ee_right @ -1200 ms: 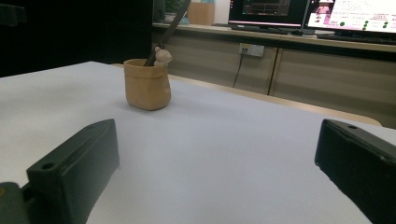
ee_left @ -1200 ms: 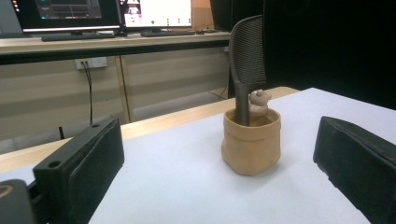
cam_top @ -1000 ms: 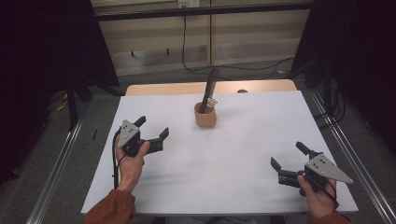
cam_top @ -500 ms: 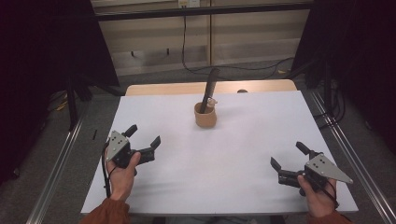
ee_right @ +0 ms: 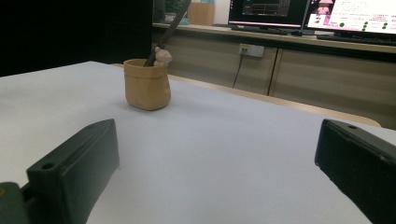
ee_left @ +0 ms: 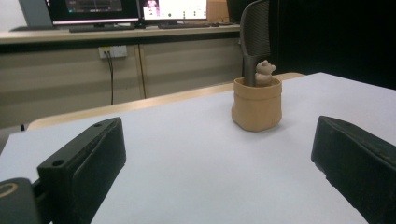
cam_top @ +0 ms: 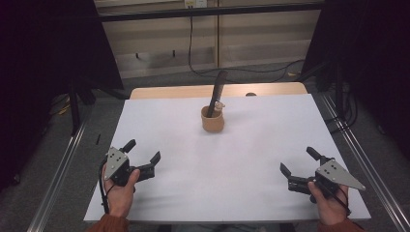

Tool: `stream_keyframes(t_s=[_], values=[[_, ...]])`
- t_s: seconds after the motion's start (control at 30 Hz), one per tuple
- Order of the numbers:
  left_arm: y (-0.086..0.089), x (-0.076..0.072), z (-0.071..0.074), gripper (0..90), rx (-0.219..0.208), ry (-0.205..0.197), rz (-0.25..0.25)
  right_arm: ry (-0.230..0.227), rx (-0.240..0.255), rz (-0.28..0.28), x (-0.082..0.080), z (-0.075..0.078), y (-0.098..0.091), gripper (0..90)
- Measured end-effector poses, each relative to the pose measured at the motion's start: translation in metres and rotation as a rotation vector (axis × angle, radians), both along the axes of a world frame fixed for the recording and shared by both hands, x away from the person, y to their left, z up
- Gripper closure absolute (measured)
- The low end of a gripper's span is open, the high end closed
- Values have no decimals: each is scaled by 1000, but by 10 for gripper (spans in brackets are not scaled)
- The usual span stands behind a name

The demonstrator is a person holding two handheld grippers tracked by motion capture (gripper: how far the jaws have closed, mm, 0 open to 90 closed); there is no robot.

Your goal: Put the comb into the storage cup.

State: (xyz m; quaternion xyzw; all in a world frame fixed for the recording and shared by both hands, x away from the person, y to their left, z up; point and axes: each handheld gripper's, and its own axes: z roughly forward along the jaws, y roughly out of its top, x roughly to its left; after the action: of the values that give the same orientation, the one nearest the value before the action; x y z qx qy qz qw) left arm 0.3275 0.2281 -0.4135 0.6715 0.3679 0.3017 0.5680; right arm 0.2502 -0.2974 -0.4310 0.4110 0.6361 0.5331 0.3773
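A tan cup (cam_top: 212, 120) stands upright at the back middle of the white table (cam_top: 251, 145). A dark comb (cam_top: 217, 92) leans out of the cup, and a small tan bear figure (ee_left: 265, 72) sits at its rim. The same cup (ee_left: 257, 103) lies ahead of my left gripper's jaws, and the cup (ee_right: 146, 84) lies ahead and to the left in the right gripper view. My left gripper (cam_top: 142, 156) rests open near the front left of the table. Near the front right, my right gripper (cam_top: 299, 162) stands open. Both hold nothing.
Metal rails (cam_top: 58, 179) run along both sides of the table. A strip of bare wood (cam_top: 183, 92) shows at the table's far edge. Beyond it stand cabinets (ee_left: 93, 74) with monitors (ee_right: 350, 16) on top and a hanging cable (cam_top: 191, 43).
My left gripper has drawn back toward the front left corner of the table, still open. The right gripper and the cup have not moved.
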Motion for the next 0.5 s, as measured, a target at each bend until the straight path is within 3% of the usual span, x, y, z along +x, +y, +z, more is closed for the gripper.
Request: stream_keyframes(t_s=[0.2,0.33,0.5], values=[[2,-13,-1,31,-1,6,10,-1,-1,-2,0,0,0,0],[5,-19,-4,28,-39,23,42,-2,-3,-5,0,0,0,0],[6,-27,-5,28,0,7,54,-1,-3,-6,0,0,0,0]])
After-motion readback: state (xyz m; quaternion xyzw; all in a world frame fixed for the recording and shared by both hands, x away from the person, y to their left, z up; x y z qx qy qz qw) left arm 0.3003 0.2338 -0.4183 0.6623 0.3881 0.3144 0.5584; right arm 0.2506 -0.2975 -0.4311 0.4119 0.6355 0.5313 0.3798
